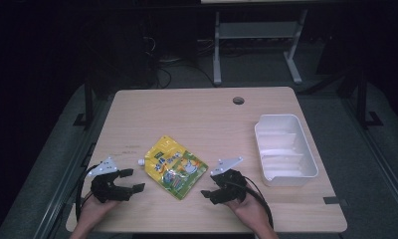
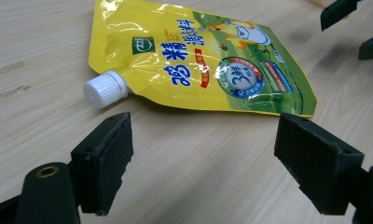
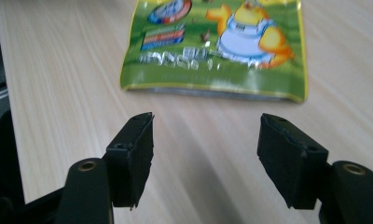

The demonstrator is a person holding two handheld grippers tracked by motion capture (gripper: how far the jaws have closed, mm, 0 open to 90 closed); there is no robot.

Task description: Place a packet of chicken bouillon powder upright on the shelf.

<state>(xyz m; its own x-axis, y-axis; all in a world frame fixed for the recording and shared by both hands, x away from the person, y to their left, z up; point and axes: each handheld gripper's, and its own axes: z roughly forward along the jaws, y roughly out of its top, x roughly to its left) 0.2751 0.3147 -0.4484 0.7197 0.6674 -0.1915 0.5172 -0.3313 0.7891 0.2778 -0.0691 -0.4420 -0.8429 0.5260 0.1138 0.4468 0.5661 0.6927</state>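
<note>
A yellow and green spouted pouch (image 1: 175, 167) lies flat on the wooden table (image 1: 197, 114), a little toward six o'clock from the table's middle in the high view. Its white cap (image 1: 141, 162) points toward nine o'clock and its green bottom edge toward five o'clock.

The left gripper (image 1: 131, 180) sits near the table's front edge, at about eight o'clock from the pouch and just beside it. Its jaws stand wide apart with nothing between them. In the left gripper view the pouch (image 2: 198, 60) lies just beyond the spread pads (image 2: 105, 161), with the cap (image 2: 103, 88) at eleven o'clock from the gap; nothing touches.

The right gripper (image 1: 210, 185) is at about four o'clock from the pouch, near its bottom corner. Its jaws are also wide apart and hold nothing. In the right gripper view the pouch's bottom edge (image 3: 212, 91) lies at twelve o'clock, a short way past the pads (image 3: 133, 156), apart from them.

A white tray (image 1: 306, 149) stands at three o'clock from the pouch, well apart from it, near the table's right edge.
</note>
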